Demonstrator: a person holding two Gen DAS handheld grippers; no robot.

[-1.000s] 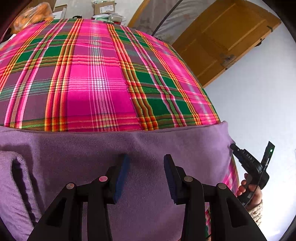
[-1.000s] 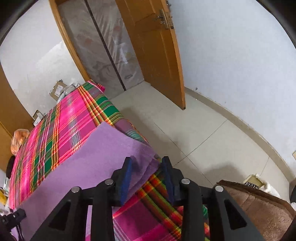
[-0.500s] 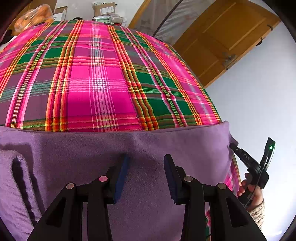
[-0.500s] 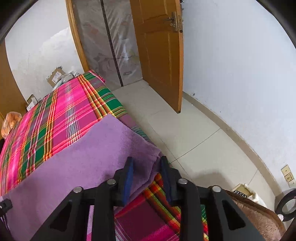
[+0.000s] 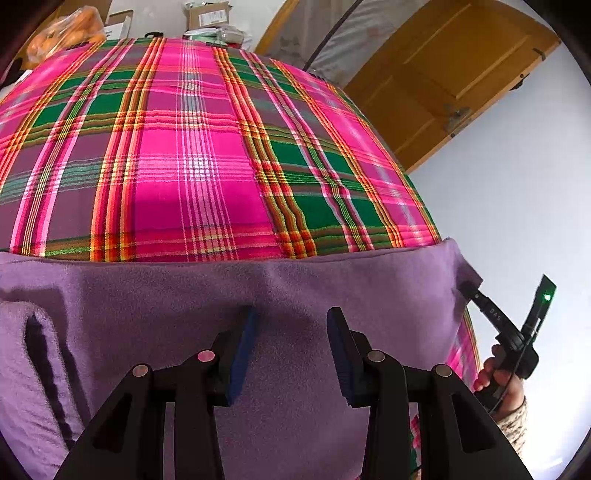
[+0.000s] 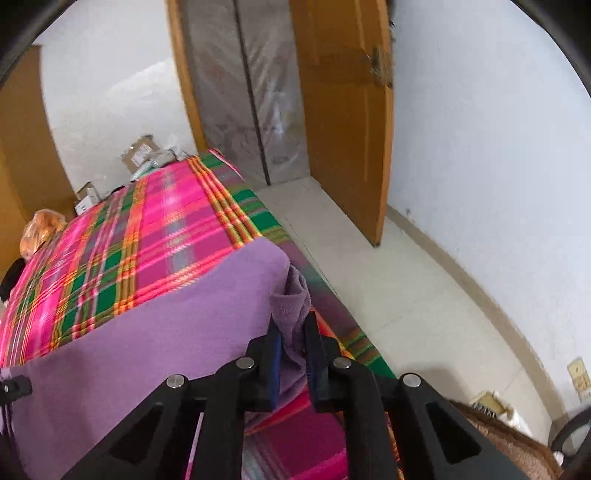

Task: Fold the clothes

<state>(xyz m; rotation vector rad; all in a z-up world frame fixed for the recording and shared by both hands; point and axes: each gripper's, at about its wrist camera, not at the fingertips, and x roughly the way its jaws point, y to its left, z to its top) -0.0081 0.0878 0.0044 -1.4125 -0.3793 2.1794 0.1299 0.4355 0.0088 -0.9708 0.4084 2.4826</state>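
Purple garment [image 5: 295,291] spread over the near end of a pink plaid bed [image 5: 192,155], right hand-held gripper [image 6: 293,332] closing, clenched on its bunched right corner, left hand-held gripper [image 5: 291,332] released, jaws apart above the cloth.

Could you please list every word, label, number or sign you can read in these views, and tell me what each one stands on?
"D4S", roughly, in small white letters on the right gripper; not certain.
Labels on the cardboard boxes beyond the plaid bedspread: too small and blurred to read.
Nothing readable on the purple cloth or the door.
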